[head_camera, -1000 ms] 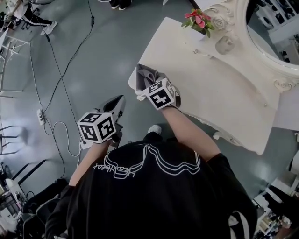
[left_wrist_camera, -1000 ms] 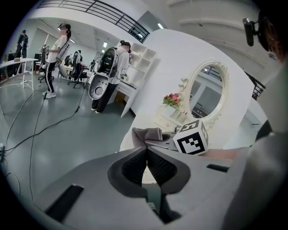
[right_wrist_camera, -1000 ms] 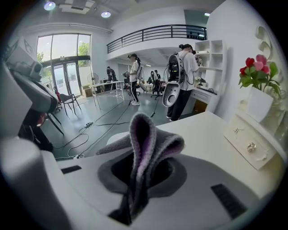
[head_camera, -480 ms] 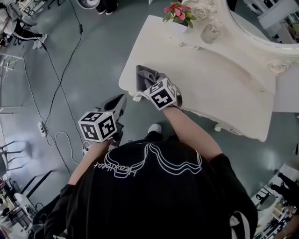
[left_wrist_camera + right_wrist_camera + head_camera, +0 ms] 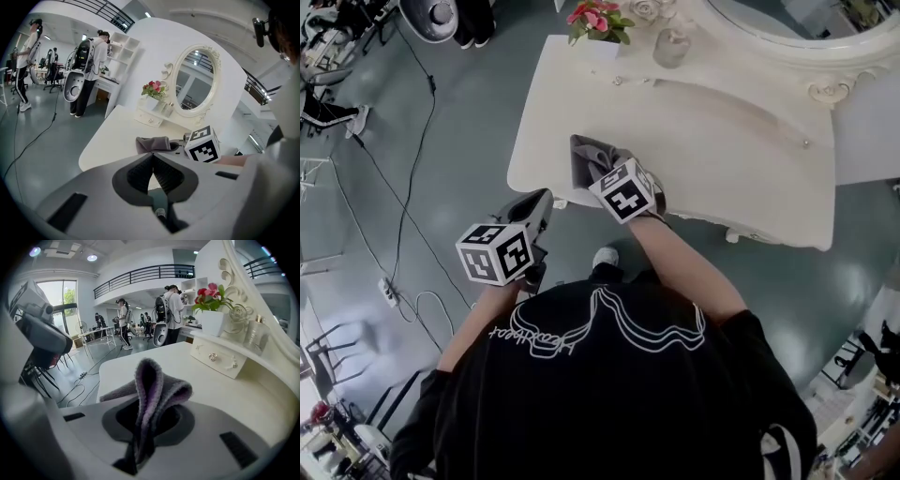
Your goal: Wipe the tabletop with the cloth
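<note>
The right gripper (image 5: 139, 437) has its jaws clenched on the grey cloth (image 5: 151, 380). The cloth rises between the jaws in a folded loop and spreads ahead of them and to their left. It lies on the white tabletop (image 5: 211, 378), close to the table's rounded near edge. Further ahead and to the right of these jaws stand a small drawer box (image 5: 218, 359), a white pot of pink flowers (image 5: 210, 305) and a glass bottle (image 5: 255, 341).

The left gripper (image 5: 153, 161) has its jaws pressed together with nothing between them. It is held off the table, above the grey floor (image 5: 441, 141). Just beyond its jaw tips lie the cloth and the right gripper's marker cube (image 5: 202, 145), with an oval mirror (image 5: 196, 79) further back.
</note>
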`<state>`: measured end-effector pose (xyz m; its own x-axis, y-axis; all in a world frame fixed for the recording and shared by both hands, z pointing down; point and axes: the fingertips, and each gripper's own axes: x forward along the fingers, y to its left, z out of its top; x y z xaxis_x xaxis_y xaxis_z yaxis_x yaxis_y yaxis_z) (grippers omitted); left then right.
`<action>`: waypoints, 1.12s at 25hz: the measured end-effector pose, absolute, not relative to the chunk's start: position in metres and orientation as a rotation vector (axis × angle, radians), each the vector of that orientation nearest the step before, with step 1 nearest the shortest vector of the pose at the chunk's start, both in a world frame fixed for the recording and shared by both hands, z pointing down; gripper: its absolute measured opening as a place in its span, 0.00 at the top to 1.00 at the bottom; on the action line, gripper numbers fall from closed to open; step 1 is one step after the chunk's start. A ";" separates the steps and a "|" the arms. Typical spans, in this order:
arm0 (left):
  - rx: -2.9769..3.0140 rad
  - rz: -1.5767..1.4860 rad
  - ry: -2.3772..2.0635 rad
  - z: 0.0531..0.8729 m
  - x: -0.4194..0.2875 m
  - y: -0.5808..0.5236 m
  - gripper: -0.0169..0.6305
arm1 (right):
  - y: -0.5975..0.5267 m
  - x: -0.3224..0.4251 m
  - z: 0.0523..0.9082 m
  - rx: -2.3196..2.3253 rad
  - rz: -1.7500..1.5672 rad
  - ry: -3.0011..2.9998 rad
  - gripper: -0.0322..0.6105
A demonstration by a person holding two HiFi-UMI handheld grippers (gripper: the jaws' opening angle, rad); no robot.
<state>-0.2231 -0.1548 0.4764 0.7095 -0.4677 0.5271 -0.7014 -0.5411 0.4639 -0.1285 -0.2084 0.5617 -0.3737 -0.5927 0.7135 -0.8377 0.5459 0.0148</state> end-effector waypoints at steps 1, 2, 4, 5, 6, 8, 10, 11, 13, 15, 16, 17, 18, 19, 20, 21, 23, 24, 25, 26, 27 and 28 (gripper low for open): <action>2.250 0.453 -0.874 0.476 -0.217 -0.154 0.97 | -0.206 -0.121 0.562 1.160 0.474 -2.100 0.87; 2.258 0.454 -0.863 0.475 -0.211 -0.153 0.97 | -0.204 -0.114 0.562 1.170 0.483 -2.095 0.87; 2.271 0.460 -0.844 0.473 -0.200 -0.153 0.97 | -0.200 -0.101 0.562 1.188 0.496 -2.084 0.87; 2.276 0.465 -0.836 0.473 -0.195 -0.152 0.97 | -0.199 -0.095 0.562 1.196 0.501 -2.079 0.87; 2.280 0.469 -0.829 0.473 -0.191 -0.152 0.97 | -0.197 -0.089 0.562 1.204 0.506 -2.076 0.87; 2.286 0.474 -0.818 0.473 -0.182 -0.150 0.97 | -0.193 -0.079 0.563 1.215 0.515 -2.070 0.87; 2.290 0.479 -0.810 0.473 -0.173 -0.147 0.97 | -0.189 -0.068 0.563 1.226 0.522 -2.066 0.87; 2.290 0.482 -0.806 0.473 -0.169 -0.146 0.97 | -0.187 -0.063 0.563 1.231 0.525 -2.064 0.87; 2.291 0.490 -0.797 0.473 -0.158 -0.143 0.97 | -0.182 -0.052 0.562 1.240 0.531 -2.060 0.87; 2.291 0.493 -0.787 0.472 -0.146 -0.139 0.97 | -0.177 -0.040 0.562 1.248 0.538 -2.054 0.87; 2.292 0.493 -0.782 0.471 -0.140 -0.137 0.97 | -0.174 -0.033 0.562 1.252 0.539 -2.051 0.87; 2.293 0.493 -0.779 0.470 -0.133 -0.135 0.97 | -0.171 -0.026 0.561 1.255 0.541 -2.050 0.87; 2.294 0.493 -0.775 0.469 -0.126 -0.133 0.97 | -0.168 -0.020 0.561 1.258 0.544 -2.047 0.87; 2.293 0.495 -0.771 0.469 -0.119 -0.130 0.97 | -0.165 -0.012 0.561 1.260 0.549 -2.044 0.87; 2.291 0.498 -0.766 0.469 -0.113 -0.128 0.97 | -0.162 -0.005 0.561 1.263 0.554 -2.041 0.87; 2.289 0.501 -0.761 0.470 -0.106 -0.125 0.97 | -0.159 0.001 0.562 1.265 0.557 -2.038 0.87; 2.287 0.506 -0.751 0.472 -0.093 -0.119 0.97 | -0.154 0.015 0.562 1.270 0.560 -2.034 0.87; 2.286 0.507 -0.746 0.472 -0.087 -0.116 0.97 | -0.152 0.021 0.563 1.272 0.563 -2.031 0.87; 2.286 0.509 -0.742 0.472 -0.081 -0.113 0.97 | -0.149 0.028 0.563 1.274 0.567 -2.027 0.87; 2.285 0.512 -0.739 0.473 -0.076 -0.110 0.97 | -0.146 0.035 0.564 1.277 0.572 -2.023 0.87; 2.285 0.516 -0.737 0.473 -0.071 -0.108 0.97 | -0.143 0.042 0.564 1.280 0.578 -2.020 0.87; 2.284 0.520 -0.736 0.473 -0.066 -0.105 0.97 | -0.140 0.048 0.564 1.285 0.581 -2.018 0.87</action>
<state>-0.0662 -0.1054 0.4731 0.7610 -0.3607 0.5393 -0.6289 -0.6142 0.4767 0.0485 -0.1400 0.5639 -0.2934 -0.6125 0.7340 -0.9090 0.4165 -0.0158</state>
